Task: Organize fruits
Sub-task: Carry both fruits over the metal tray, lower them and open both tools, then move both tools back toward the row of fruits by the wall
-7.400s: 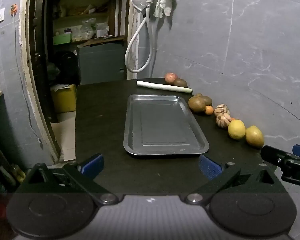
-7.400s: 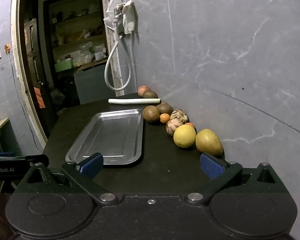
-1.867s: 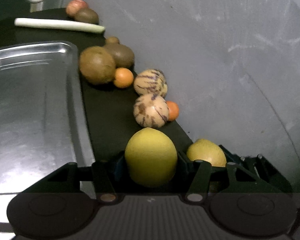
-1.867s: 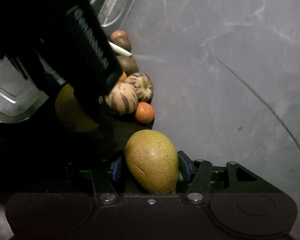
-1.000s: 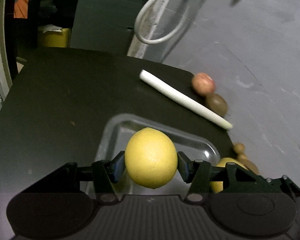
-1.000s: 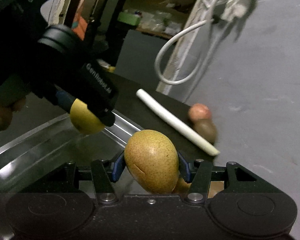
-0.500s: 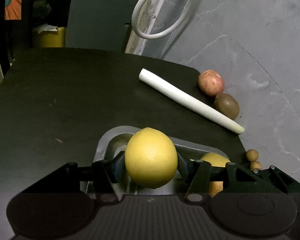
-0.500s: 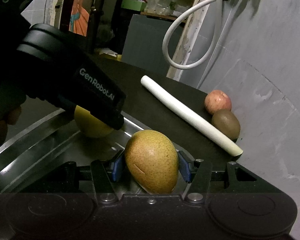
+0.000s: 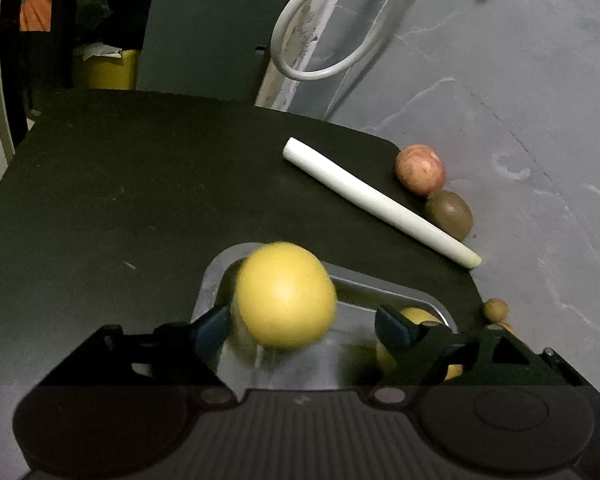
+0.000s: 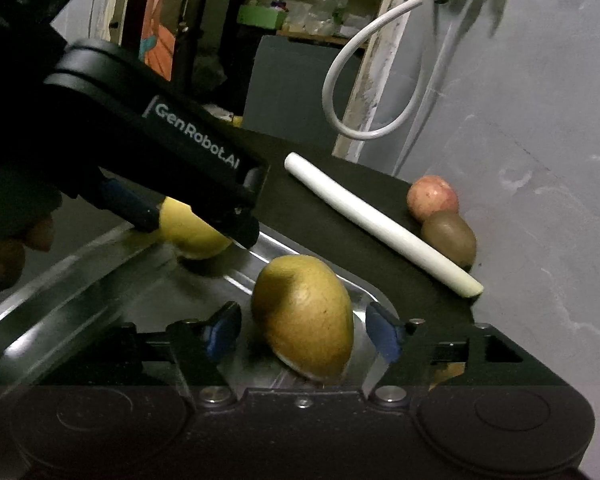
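Observation:
A yellow lemon (image 9: 286,294) lies in the far end of the metal tray (image 9: 214,276), between the spread fingers of my open left gripper (image 9: 300,330). It also shows in the right wrist view (image 10: 194,234). A yellow-green mango (image 10: 304,316) rests on the tray (image 10: 80,280) between the spread fingers of my open right gripper (image 10: 302,334); neither pad touches it. The mango peeks behind the left gripper's right finger (image 9: 416,316).
A white leek stalk (image 9: 380,202) lies on the black table beyond the tray. A red apple (image 9: 420,169) and a kiwi (image 9: 449,214) sit against the grey wall. Small brown fruits (image 9: 495,309) lie at the right. A white hose (image 9: 324,32) hangs behind.
Both grippers have opened and let go: the lemon and the mango now rest loose on the tray's far end. Half a second ago each was clamped between the pads.

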